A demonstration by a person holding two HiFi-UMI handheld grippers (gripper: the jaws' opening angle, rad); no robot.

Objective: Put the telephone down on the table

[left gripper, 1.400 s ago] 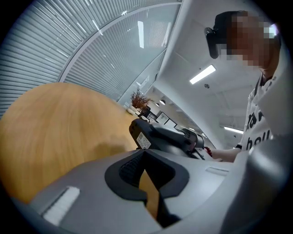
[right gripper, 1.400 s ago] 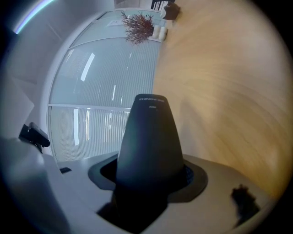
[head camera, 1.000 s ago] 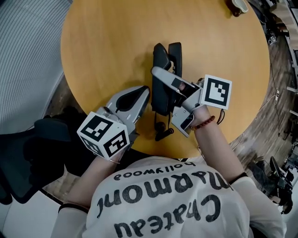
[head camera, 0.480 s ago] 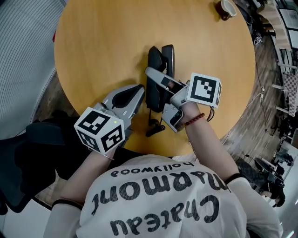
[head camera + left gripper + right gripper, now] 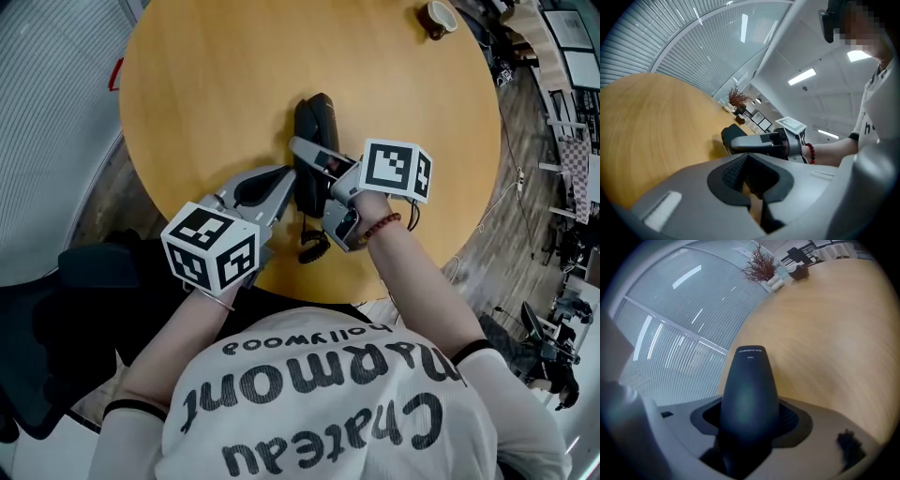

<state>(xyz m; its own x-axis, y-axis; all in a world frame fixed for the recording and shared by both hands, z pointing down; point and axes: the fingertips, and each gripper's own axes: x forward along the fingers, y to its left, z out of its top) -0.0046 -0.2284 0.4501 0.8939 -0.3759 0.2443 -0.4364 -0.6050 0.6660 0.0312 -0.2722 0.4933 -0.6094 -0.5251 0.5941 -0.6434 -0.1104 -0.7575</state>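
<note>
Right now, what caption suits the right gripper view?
Right gripper clamped on a black telephone handset, wooden table and window blinds beyond.

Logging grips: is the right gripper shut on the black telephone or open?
Shut on it: the right gripper clamps the black plastic telephone between both pads.

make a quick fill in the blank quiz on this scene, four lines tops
1. The right gripper has its jaws shut on the black ___.
2. The left gripper holds ___ between its jaws.
3. The wooden table has a ___ top.
4. The red bead bracelet is on the person's ___ wrist.
Missing words: telephone; nothing; round; right.
</note>
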